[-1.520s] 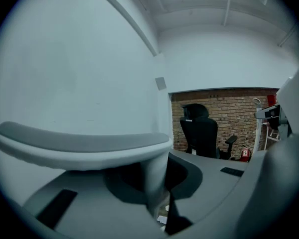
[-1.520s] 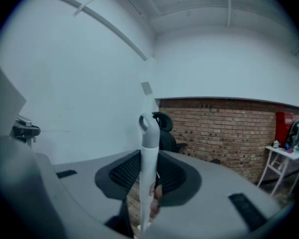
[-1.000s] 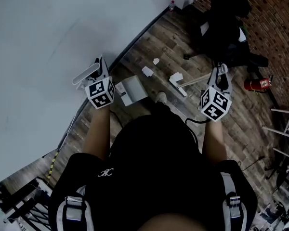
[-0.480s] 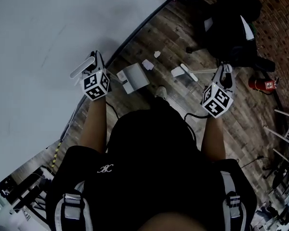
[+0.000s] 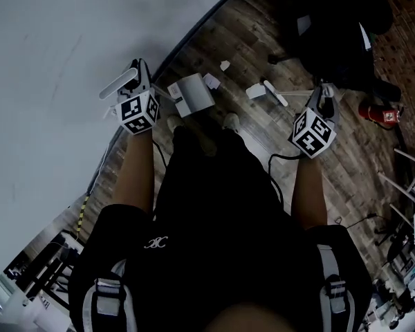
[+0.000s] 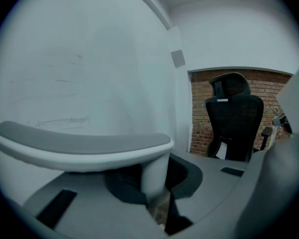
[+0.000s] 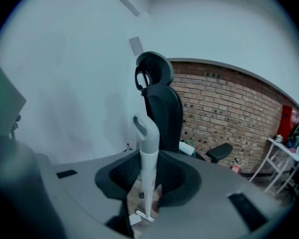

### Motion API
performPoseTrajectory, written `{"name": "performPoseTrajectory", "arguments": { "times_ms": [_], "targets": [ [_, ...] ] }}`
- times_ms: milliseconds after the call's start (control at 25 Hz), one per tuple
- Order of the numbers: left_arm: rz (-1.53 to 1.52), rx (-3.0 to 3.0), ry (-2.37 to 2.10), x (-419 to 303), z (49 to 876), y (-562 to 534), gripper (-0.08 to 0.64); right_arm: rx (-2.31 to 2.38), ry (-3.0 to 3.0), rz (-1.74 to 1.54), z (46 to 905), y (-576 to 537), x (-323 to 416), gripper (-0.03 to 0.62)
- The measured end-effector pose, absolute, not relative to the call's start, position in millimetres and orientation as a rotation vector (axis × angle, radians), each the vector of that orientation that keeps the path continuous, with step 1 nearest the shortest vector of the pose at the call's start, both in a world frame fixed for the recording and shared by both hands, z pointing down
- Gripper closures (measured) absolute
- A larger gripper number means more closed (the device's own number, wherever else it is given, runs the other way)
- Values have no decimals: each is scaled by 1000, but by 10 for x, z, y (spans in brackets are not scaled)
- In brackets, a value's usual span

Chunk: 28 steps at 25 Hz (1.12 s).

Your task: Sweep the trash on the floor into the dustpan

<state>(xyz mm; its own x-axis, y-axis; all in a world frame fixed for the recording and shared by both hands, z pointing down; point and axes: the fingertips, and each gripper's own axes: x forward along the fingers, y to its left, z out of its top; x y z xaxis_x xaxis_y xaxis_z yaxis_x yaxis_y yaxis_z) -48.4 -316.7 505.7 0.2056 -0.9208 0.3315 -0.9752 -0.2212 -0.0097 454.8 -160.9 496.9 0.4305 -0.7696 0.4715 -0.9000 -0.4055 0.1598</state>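
In the head view a white dustpan (image 5: 194, 94) rests on the wood floor by the wall. Its long white handle (image 5: 117, 86) rises to my left gripper (image 5: 140, 81), which is shut on it. The left gripper view shows that handle's grip (image 6: 84, 146) lying across the closed jaws. My right gripper (image 5: 324, 101) is shut on the thin white broom handle (image 7: 148, 168). The broom head (image 5: 275, 93) lies on the floor to the right of the dustpan. White paper scraps lie at the pan's mouth (image 5: 211, 81), farther off (image 5: 225, 66) and beside the broom head (image 5: 254, 90).
A white wall (image 5: 55, 47) with a dark baseboard runs along the left. A black office chair (image 5: 332, 19) stands behind the broom, a red fire extinguisher (image 5: 380, 113) to its right. A cable (image 5: 280, 159) trails on the floor. The person's shoes (image 5: 229, 122) are just behind the dustpan.
The person has stepped forward. Both grippers have moved ahead with their tools, and the dustpan now sits closer to the nearest paper scrap. The broom head has swung farther from me.
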Motion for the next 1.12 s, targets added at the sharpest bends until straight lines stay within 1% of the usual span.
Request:
{"name": "performPoseTrajectory", "arguments": {
  "times_ms": [320,560,760,1120],
  "targets": [
    [423,2340,-1742,-680,5520,-3418,511,2230,-1395,491,5069,-1892,3885,482],
    [429,2292,-1664,-804,6075,-3341,500,2161,-1405,507,5134,-2096,3165,483],
    [440,2346,-1607,-906,6215,-3258,500,2091,-1478,556,5214,-2348,2576,482],
    [428,2384,-1544,-899,6181,-3349,499,1985,-1674,734,5171,-2728,1667,471]
  ]
}}
